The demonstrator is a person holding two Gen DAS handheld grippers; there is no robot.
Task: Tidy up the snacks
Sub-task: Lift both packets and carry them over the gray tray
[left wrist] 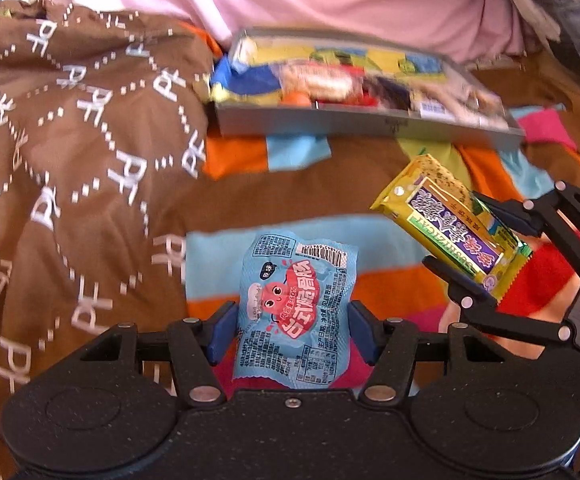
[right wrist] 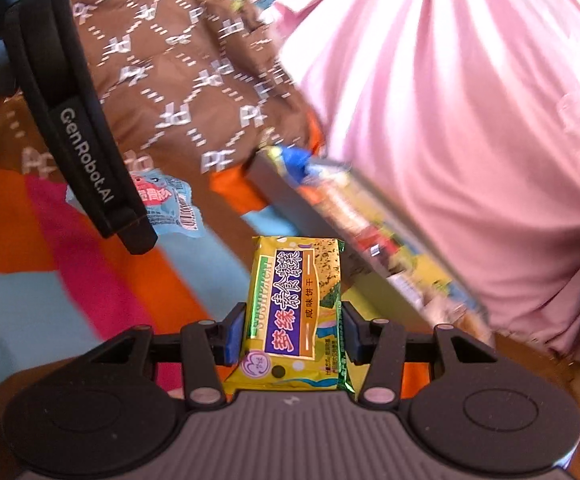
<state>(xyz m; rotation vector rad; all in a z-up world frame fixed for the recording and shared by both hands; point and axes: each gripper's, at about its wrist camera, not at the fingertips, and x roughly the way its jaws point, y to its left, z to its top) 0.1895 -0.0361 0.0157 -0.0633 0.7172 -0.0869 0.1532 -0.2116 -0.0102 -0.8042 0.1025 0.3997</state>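
My left gripper [left wrist: 291, 330] is shut on a light blue snack packet [left wrist: 295, 308] with a red cartoon print, its blue pads pressing both sides. My right gripper [right wrist: 293, 334] is shut on a yellow cracker packet [right wrist: 295, 312] with a purple label; the left wrist view shows that yellow cracker packet [left wrist: 445, 220] and right gripper [left wrist: 485, 248] at the right, lifted above the blanket. Ahead lies a grey tray [left wrist: 369, 122] holding several colourful snack packs, seen from its side as the grey tray [right wrist: 321, 224] in the right wrist view. The blue packet [right wrist: 170, 200] shows beside the left gripper's body there.
A brown quilt with white lettering [left wrist: 70, 140] is bunched up on the left. Under everything is a striped blanket [left wrist: 393, 280] in orange, blue, pink and red. A pink pillow or bedding [right wrist: 449, 120] rises behind the tray.
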